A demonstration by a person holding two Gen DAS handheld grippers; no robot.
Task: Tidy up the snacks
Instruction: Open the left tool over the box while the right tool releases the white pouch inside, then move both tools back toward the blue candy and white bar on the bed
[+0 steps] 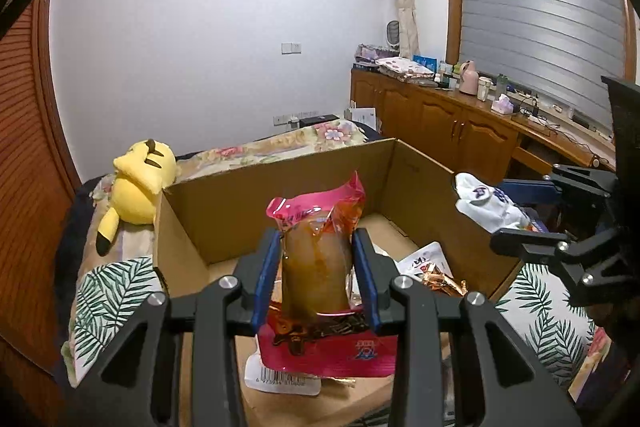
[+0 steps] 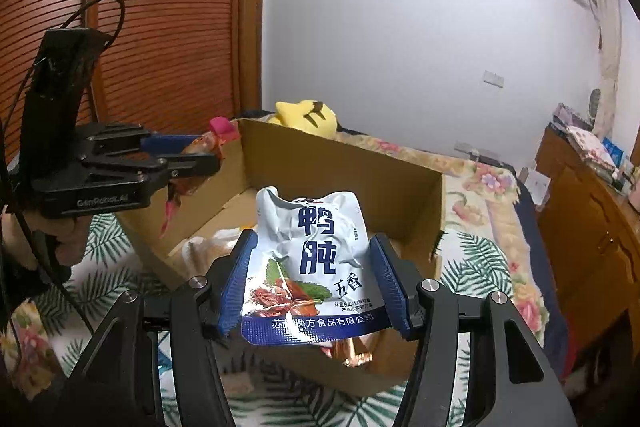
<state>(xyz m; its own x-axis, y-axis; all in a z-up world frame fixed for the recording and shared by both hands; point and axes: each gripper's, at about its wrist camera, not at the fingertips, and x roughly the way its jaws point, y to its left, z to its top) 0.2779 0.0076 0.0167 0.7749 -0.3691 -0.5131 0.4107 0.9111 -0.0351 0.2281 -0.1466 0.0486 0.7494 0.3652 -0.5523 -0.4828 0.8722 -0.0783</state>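
Note:
My left gripper (image 1: 318, 267) is shut on a pink and clear snack pouch (image 1: 316, 251) with brown food inside, held upright over the open cardboard box (image 1: 280, 179). My right gripper (image 2: 314, 283) is shut on a white and blue snack pouch (image 2: 310, 251) with Chinese print, held above the box's (image 2: 340, 155) near side. The left gripper (image 2: 192, 163) with the pink pouch (image 2: 208, 143) shows in the right wrist view at the box's left wall. The right gripper (image 1: 532, 219) and its white pouch (image 1: 486, 203) show in the left wrist view at the box's right wall.
A white packet (image 1: 426, 261) and gold-wrapped snacks (image 1: 444, 283) lie inside the box. The box rests on a bed with a leaf-print cloth (image 1: 108, 291). A yellow plush toy (image 1: 138, 187) lies behind the box. A wooden cabinet (image 1: 460, 123) with clutter runs along the right.

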